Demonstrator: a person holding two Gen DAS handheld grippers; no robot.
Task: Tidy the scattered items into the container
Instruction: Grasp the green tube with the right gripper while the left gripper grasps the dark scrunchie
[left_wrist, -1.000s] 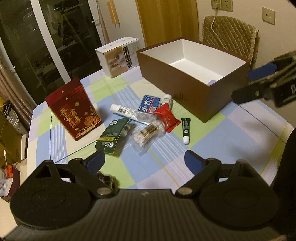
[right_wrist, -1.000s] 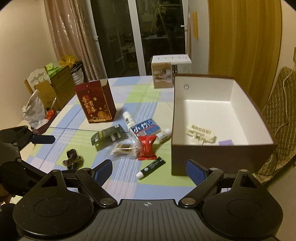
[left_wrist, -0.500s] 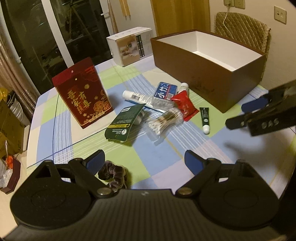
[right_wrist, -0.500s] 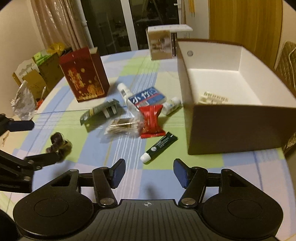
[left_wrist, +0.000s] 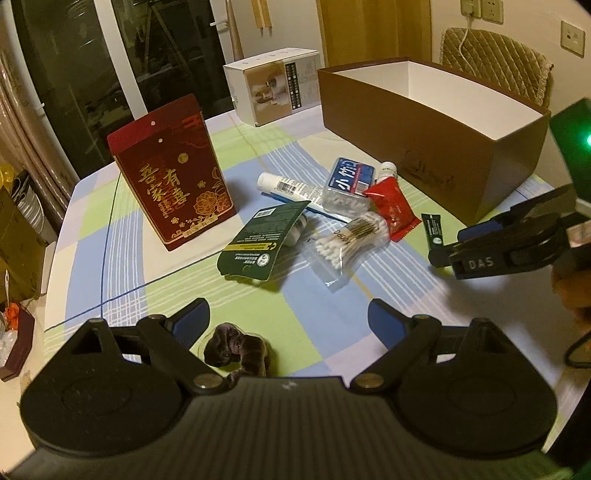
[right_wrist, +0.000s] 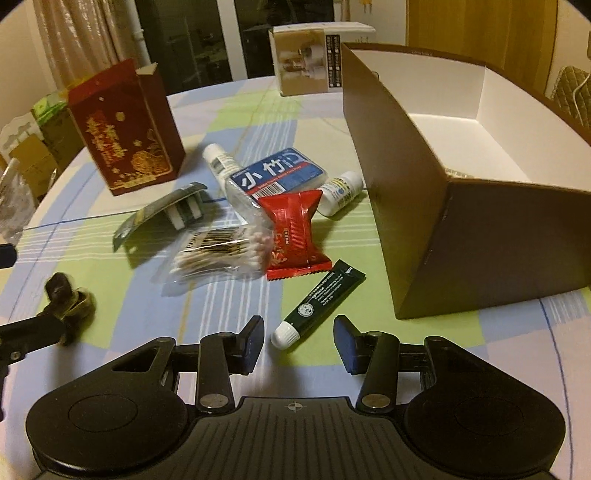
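Note:
The brown box (right_wrist: 424, 221) with a white inside stands at the right; it also shows in the left wrist view (left_wrist: 424, 140). A pile lies beside it: a dark green tube (right_wrist: 319, 301), a red sachet (right_wrist: 293, 232), a cotton swab bag (right_wrist: 221, 251), a blue-labelled pack (right_wrist: 277, 175), a white bottle (right_wrist: 341, 192) and a green card pack (left_wrist: 264, 242). My right gripper (right_wrist: 298, 345) is open, its fingers either side of the tube's white cap. My left gripper (left_wrist: 289, 323) is open over a dark velvet scrunchie (left_wrist: 236, 349).
A red gift bag (left_wrist: 173, 173) stands upright at the left of the checked tablecloth. A white product box (left_wrist: 273, 86) stands at the far edge. A chair (left_wrist: 495, 70) sits behind the brown box. Bags lie on the floor at the left.
Both grippers have come down and forward. The right one has narrowed its opening and now brackets the green tube. The left one now has the scrunchie between its fingers.

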